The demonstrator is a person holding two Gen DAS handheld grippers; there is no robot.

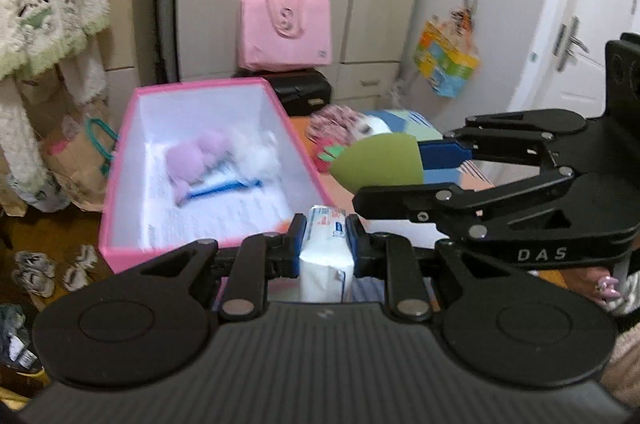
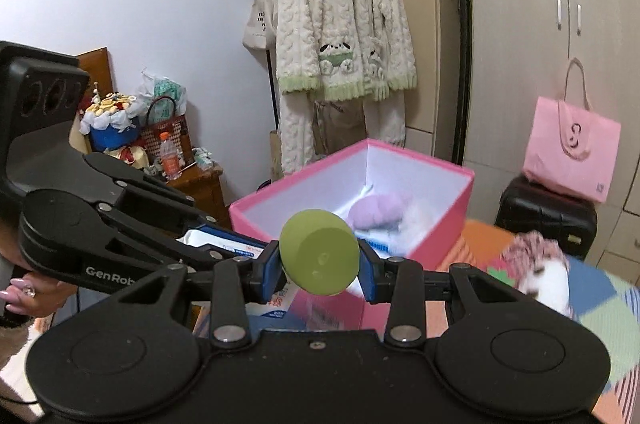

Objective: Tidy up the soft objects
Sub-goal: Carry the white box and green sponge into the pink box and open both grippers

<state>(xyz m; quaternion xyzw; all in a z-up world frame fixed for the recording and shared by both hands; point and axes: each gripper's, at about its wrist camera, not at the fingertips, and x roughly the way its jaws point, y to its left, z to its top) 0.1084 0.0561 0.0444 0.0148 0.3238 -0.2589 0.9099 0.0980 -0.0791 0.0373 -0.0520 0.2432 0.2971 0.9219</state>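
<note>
Left gripper [image 1: 324, 238]: blue pads clamped on a white plastic-wrapped tissue pack [image 1: 326, 256], held upright between them; right gripper [image 2: 319, 266]: blue pads pressed against both sides of a green teardrop-shaped foam sponge [image 2: 319, 258], broad end toward its camera; in the left wrist view the same sponge sits just right of the tissue pack, near the box's corner. Beyond both, an open pink cardboard box with white lining [image 1: 120, 184] rests on an orange patterned cover [image 2: 480, 240]; inside lie a lilac plush item [image 1: 196, 160], a white fluffy item [image 1: 256, 154] and a blue stick-like piece, blurred. Right of the box, a pink-and-white plush toy [image 2: 540, 264] lies on the cover. Farther back: a pink tote bag [image 1: 286, 30] atop a black case [image 2: 546, 216]; a cream fleece robe [image 2: 344, 36] hanging on a rack.
</note>
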